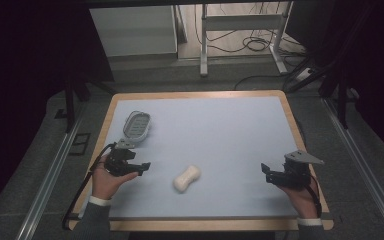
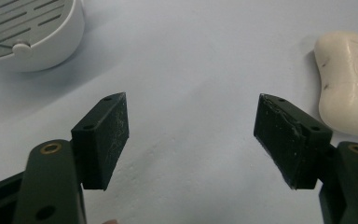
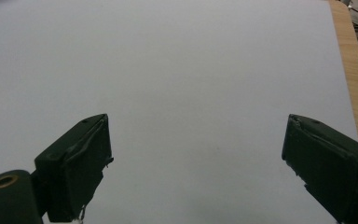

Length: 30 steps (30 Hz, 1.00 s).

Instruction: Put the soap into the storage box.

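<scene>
Nothing looks started: the soap [image 1: 187, 178] lies near-centre on the counter [image 1: 240, 130], apart from the far-left dish [image 1: 136, 125], with left claw [image 1: 141, 168] and right claw [image 1: 266, 172] both released and empty.

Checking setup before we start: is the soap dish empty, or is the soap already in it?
Empty. The soap dish shows only its bare slotted insert; the soap lies apart on the mat.
</scene>
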### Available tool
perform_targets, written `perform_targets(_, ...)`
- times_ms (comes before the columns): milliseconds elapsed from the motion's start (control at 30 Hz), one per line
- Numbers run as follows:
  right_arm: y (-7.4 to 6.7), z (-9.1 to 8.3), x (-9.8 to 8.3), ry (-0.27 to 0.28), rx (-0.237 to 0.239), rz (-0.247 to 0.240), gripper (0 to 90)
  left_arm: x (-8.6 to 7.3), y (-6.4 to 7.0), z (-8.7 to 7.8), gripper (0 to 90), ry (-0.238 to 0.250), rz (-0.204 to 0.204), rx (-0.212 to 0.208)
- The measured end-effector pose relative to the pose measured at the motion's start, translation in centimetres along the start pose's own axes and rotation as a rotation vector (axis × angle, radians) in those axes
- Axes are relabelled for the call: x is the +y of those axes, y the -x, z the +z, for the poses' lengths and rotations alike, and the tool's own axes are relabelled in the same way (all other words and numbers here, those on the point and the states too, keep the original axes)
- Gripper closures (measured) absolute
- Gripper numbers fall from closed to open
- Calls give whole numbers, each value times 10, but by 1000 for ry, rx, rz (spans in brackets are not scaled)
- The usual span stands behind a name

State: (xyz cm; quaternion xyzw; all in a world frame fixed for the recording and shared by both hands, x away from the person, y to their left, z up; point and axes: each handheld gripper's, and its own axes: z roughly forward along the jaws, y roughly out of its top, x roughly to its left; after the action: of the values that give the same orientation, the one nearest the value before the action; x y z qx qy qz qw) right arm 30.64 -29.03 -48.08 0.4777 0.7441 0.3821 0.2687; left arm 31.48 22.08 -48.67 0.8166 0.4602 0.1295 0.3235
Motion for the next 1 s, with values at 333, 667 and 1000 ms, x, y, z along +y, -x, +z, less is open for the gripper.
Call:
perform_targets(333, 0, -1, -1, -5, -2, -7, 78, 13, 10, -4, 253, -23, 24, -20)
perform_targets(667, 2, -2, -1, 13, -2, -4, 78, 30, 22, -10, 246, -17, 58, -34)
perform_targets(1000, 4, -1, -3, -2, -9, -4, 78, 46, 32, -8, 228, -43, 93, -38)
